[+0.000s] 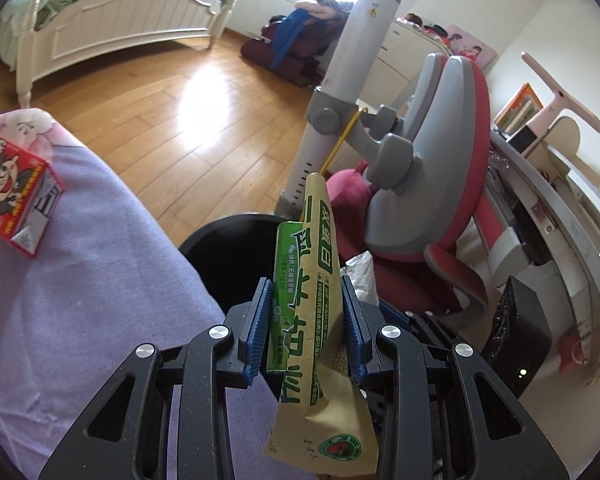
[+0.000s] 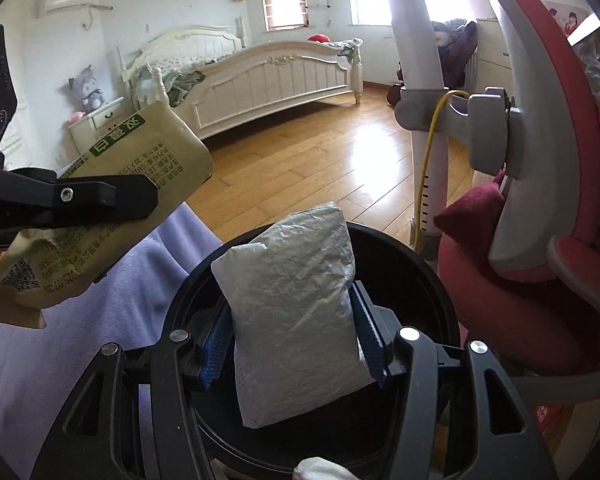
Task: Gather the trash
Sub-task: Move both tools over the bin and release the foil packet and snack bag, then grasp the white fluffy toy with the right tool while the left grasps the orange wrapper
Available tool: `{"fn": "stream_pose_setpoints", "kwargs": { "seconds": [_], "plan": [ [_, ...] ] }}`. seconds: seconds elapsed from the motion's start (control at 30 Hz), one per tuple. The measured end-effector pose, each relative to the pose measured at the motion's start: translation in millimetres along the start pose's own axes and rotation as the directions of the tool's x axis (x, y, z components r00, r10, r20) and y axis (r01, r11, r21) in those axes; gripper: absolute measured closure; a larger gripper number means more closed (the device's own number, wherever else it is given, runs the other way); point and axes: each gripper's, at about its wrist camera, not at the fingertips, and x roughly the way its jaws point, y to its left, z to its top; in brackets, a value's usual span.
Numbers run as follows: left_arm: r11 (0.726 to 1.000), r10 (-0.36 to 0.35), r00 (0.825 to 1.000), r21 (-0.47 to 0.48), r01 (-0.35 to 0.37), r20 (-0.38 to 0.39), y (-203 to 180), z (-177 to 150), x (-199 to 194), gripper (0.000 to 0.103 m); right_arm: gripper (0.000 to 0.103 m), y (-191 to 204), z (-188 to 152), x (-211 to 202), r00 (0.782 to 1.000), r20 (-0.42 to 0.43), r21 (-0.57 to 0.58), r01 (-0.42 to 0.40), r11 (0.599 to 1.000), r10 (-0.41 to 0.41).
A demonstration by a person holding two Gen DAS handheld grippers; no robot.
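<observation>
Now the left gripper (image 1: pixel 306 320) pinches tan-and-green wrappers (image 1: pixel 318 300), the right gripper (image 2: pixel 296 344) a crinkled silver packet (image 2: pixel 296 312).

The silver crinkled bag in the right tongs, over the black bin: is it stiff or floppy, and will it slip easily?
The silver bag is probably soft yet padded: it looks puffy and wrinkled but stands up between the right tongs. It seems light. Its foil skin could be slippery, though the ribbed blue pads likely hold it above the black bin.

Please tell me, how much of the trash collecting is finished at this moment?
Done: nothing shows inside the black bin. In hand: right gripper holds a silver packet over it; left gripper holds a tan wrapper. Left: the red carton on the purple cover.
</observation>
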Motion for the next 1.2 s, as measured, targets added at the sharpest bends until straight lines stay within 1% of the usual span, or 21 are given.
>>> {"fn": "stream_pose_setpoints", "kwargs": {
  "seconds": [0.03, 0.1, 0.13, 0.17, 0.2, 0.23, 0.27, 0.3, 0.37, 0.5, 0.7, 0.8, 0.9, 0.97, 1.03, 1.2],
  "plan": [
    [1.0, -0.005, 1.0, 0.007, 0.005, 0.0, -0.1, 0.8, -1.5, 0.067, 0.048, -2.9, -0.7, 2.0, 1.0, -0.004, 0.006, 0.001, 1.0, -0.001],
    [1.0, -0.014, 1.0, 0.024, 0.014, 0.003, -4.0, 4.4, 0.9, 0.067, 0.047, -7.2, -2.1, 5.2, 1.0, -0.015, 0.016, -0.001, 1.0, 0.001],
    [0.999, -0.021, 1.0, 0.029, 0.021, 0.005, -4.1, 5.4, -1.3, 0.066, 0.046, -9.1, -4.9, 7.0, 1.0, -0.019, 0.018, 0.001, 1.0, 0.0],
    [0.999, -0.019, 1.0, 0.038, 0.019, 0.006, -7.0, 7.7, -1.0, 0.06, 0.043, -10.3, -5.3, 7.7, 1.0, -0.022, 0.021, 0.003, 1.0, -0.003],
    [0.999, -0.003, 1.0, 0.052, 0.002, 0.013, -10.6, 9.6, -2.6, 0.042, 0.042, -11.4, -5.5, 7.8, 1.0, -0.024, 0.026, 0.002, 1.0, -0.002],
    [0.997, 0.026, 0.999, 0.072, -0.028, 0.034, -14.0, 10.6, -7.5, 0.027, 0.035, -12.2, -5.6, 7.0, 1.0, -0.023, 0.031, -0.002, 1.0, 0.003],
    [0.995, 0.043, 0.997, 0.092, -0.049, 0.062, -16.6, 10.8, -14.9, 0.026, 0.028, -13.1, -5.4, 6.2, 1.0, -0.02, 0.035, -0.001, 0.999, 0.002],
    [0.992, 0.043, 0.996, 0.111, -0.052, 0.08, -19.8, 11.2, -21.4, 0.026, 0.026, -13.4, -4.9, 4.4, 1.0, -0.014, 0.037, 0.004, 0.999, -0.003],
    [0.991, 0.04, 0.995, 0.124, -0.051, 0.09, -22.5, 11.0, -32.7, 0.026, 0.024, -13.3, -3.5, 1.2, 1.0, -0.007, 0.04, 0.003, 0.999, -0.003],
    [0.991, 0.045, 0.99, 0.123, -0.061, 0.132, -20.0, 8.8, -60.3, 0.026, 0.023, -6.1, -0.4, -6.0, 1.0, 0.006, 0.035, -0.016, 0.999, 0.016],
    [0.998, 0.022, 0.982, 0.054, -0.033, 0.188, 1.7, 4.9, -101.0, 0.026, 0.023, 2.0, 3.3, -12.4, 1.0, 0.022, 0.02, -0.021, 1.0, 0.021],
    [0.998, 0.035, 0.977, 0.047, -0.046, 0.212, 7.4, -1.1, -117.5, 0.026, 0.023, 3.9, 5.1, -16.6, 0.999, 0.024, 0.03, -0.028, 0.999, 0.027],
    [0.997, 0.063, 0.967, 0.03, -0.073, 0.247, 16.0, -13.6, -139.1, 0.026, 0.023, 13.9, 7.8, -22.8, 0.998, 0.029, 0.021, -0.05, 0.999, 0.05],
    [0.994, 0.106, 0.957, 0.006, -0.112, 0.268, 25.8, -24.2, -155.4, 0.026, 0.023, 22.5, 10.2, -26.2, 0.997, 0.036, -0.004, -0.065, 0.998, 0.065],
    [0.986, 0.167, 0.943, -0.021, -0.168, 0.288, 38.8, -34.6, -174.7, 0.026, 0.023, 31.6, 13.7, -28.4, 0.996, 0.038, -0.022, -0.085, 0.996, 0.086],
    [0.946, 0.325, 0.891, -0.097, -0.31, 0.318, 81.2, -66.6, -232.4, 0.026, 0.023, 67.5, 21.6, -34.0, 0.986, 0.038, -0.072, -0.16, 0.984, 0.163]
  ]
}}
